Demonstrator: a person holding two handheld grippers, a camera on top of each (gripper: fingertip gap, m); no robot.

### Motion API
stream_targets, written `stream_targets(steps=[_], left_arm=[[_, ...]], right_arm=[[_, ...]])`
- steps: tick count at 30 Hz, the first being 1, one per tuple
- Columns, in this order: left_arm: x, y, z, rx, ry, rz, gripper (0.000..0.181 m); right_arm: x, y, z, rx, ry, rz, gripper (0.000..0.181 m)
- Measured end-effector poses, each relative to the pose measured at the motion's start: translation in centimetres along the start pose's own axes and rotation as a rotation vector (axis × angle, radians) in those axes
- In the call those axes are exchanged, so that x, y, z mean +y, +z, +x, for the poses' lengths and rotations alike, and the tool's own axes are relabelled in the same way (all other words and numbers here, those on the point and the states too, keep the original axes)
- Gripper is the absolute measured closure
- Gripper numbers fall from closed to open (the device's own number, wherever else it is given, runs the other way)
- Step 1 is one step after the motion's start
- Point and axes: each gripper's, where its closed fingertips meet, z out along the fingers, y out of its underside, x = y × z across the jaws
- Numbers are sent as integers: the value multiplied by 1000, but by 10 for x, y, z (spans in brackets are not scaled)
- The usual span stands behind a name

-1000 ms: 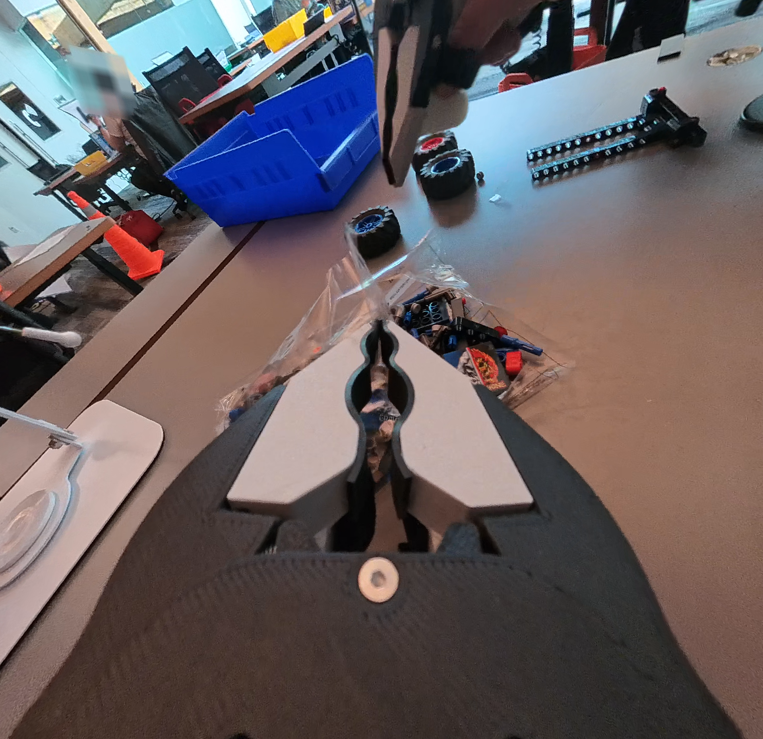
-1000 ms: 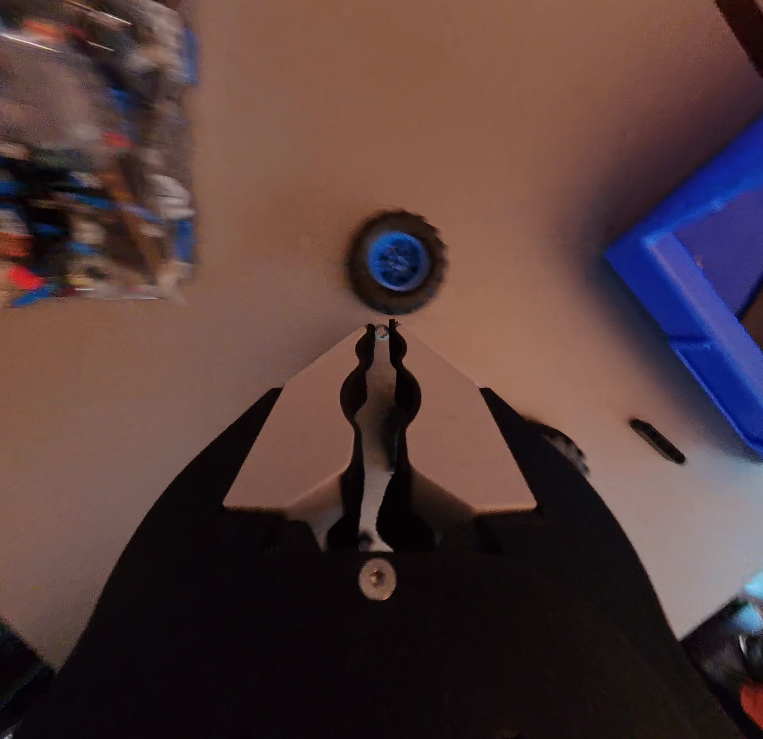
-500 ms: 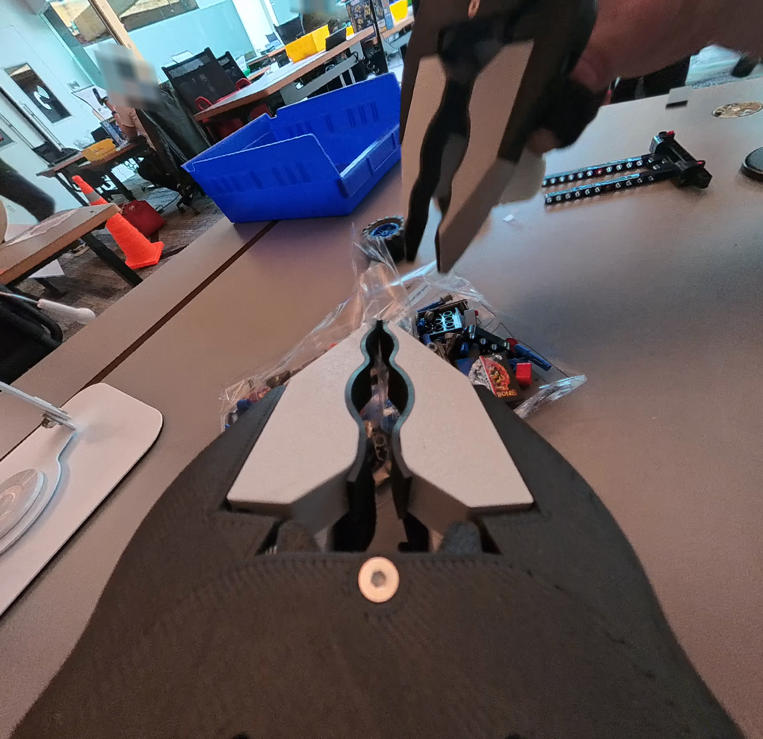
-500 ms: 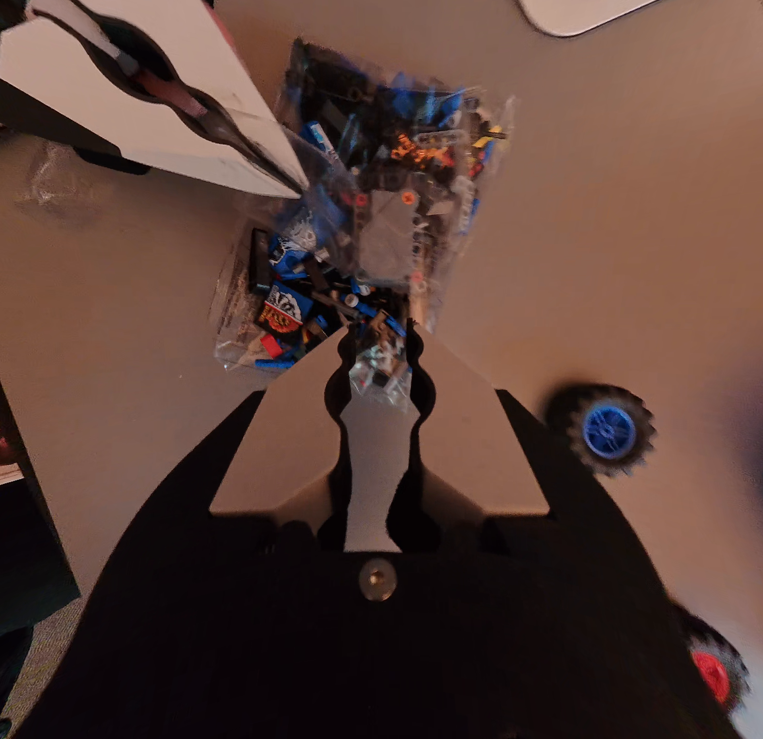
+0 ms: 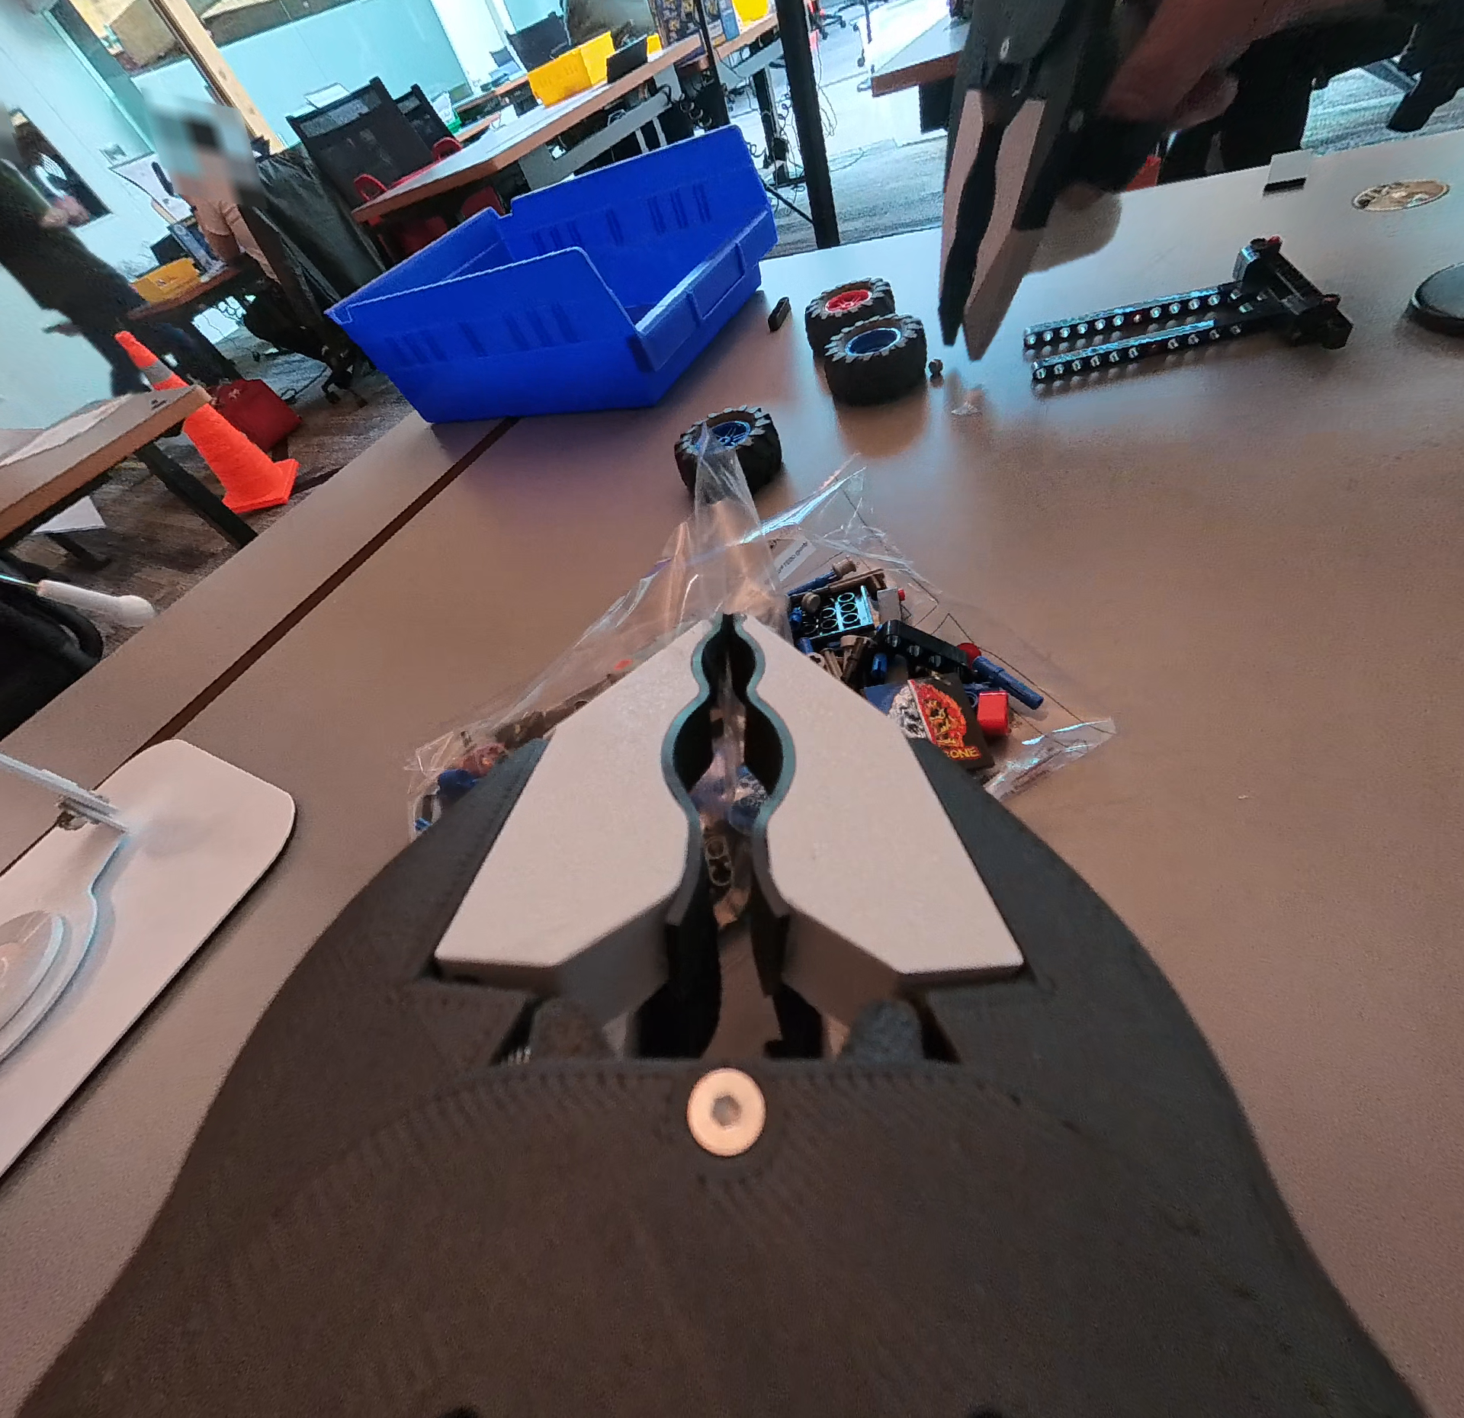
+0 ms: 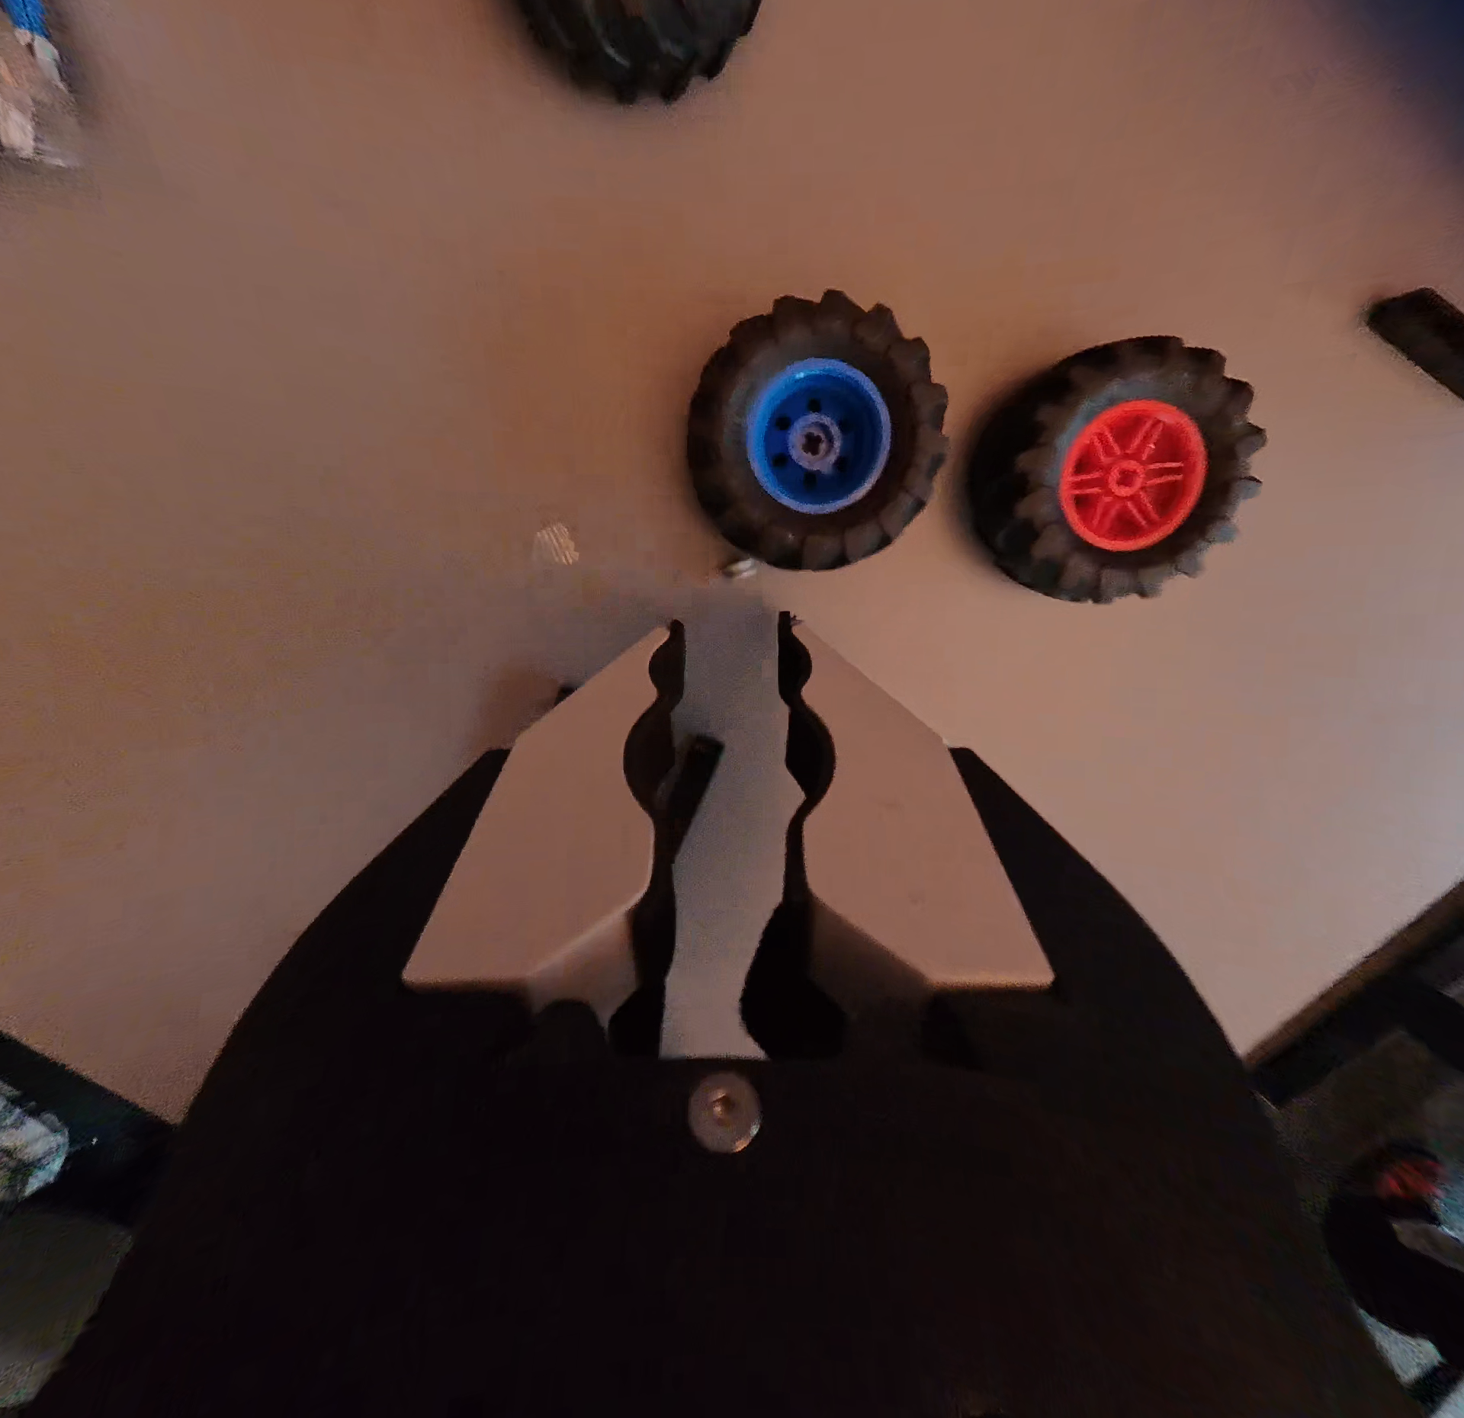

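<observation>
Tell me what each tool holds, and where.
Left tool pinches the clear parts bag by a bunched fold of its plastic. Right tool is open, holding nothing.

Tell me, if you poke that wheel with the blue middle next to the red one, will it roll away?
Probably not right away: the blue-hubbed wheel lies flat on its side on the table, like the red-hubbed wheel beside it. A push would likely slide it. Its knobby tyre looks rubbery, so it may grip. Stood on its tread, it would probably roll.
</observation>
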Motion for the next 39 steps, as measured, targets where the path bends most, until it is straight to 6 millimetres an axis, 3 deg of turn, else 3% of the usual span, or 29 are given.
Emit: stream_targets(steps=[6,12,16,19,22,26,29,32,34,37,39], left_arm=[[1,0,0,1,-2,-2,181],[1,0,-1,-2,-2,-1,181],[-1,0,-3,-5,-18,11,181],[0,0,-4,-6,-22,11,181],[1,-1,-5,-10,-27,13,181],[0,-3,-7,-14,-35,20,181],[0,-3,-7,-17,-32,17,181],[-1,-2,-5,-9,-31,17,181],[0,-1,-4,-7,-31,12,181],[0,-2,-5,-10,-33,13,181],[0,-2,-6,-12,-34,15,181]], right_arm=[[-11,12,2,21,70,61,175],[-15,3,-5,-4,54,107,176],[-51,-30,-58,-104,-49,256,176],[-95,-46,-129,-211,-231,383,177],[-122,-29,-180,-232,-375,366,176],[-133,0,-189,-222,-385,288,159],[-133,-17,-168,-192,-361,328,162],[-128,-48,-113,-100,-266,383,163],[-117,-61,-60,17,-197,355,163],[-89,-77,46,229,31,312,165],[-74,-74,93,209,189,331,163]])
